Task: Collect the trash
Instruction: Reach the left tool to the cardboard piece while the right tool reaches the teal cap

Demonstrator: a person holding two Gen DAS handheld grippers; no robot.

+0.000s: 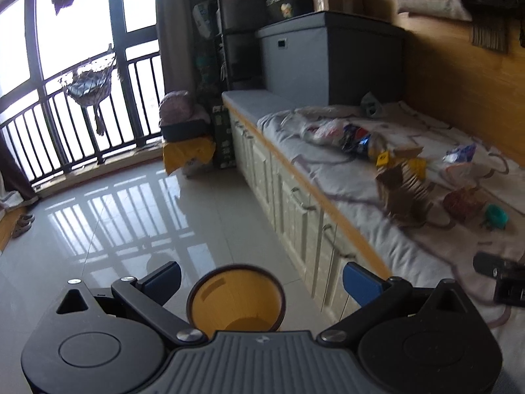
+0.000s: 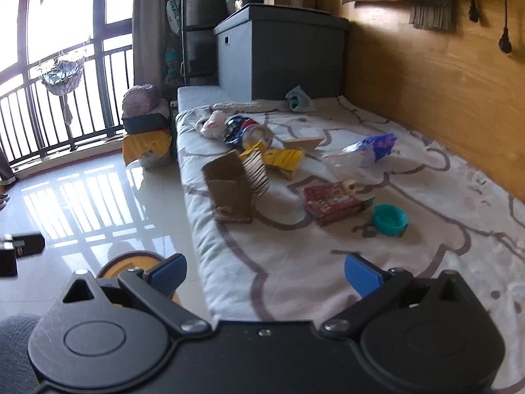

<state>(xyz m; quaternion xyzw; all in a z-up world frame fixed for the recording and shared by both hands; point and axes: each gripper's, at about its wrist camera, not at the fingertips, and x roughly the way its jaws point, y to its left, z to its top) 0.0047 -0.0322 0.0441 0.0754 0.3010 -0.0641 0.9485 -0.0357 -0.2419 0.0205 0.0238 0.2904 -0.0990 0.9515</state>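
Both tools spread wide, empty. Left gripper (image 1: pixel 262 279) directly above yellow bin (image 1: pixel 235 298) on floor, beside bed edge. Right gripper (image 2: pixel 265 272) over near bed (image 2: pixel 295 279), nearer the litter. Ahead, slightly left: brown cardboard box (image 2: pixel 229 187), long axis near-to-far. Right of it: red packet (image 2: pixel 331 202), teal lid (image 2: pixel 388 220). Farther: yellow wrappers (image 2: pixel 282 159), plastic bags (image 2: pixel 367 152).

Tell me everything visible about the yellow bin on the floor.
The yellow bin is a round, open-topped container standing upright on the glossy tiled floor, beside the bed platform's white cabinet fronts. Its inside looks like smooth yellow plastic under a dark rim, with a slot-shaped mark high on the inner wall. No trash shows inside. The open left gripper hangs above it, not touching. In the right wrist view only part of its rim shows.
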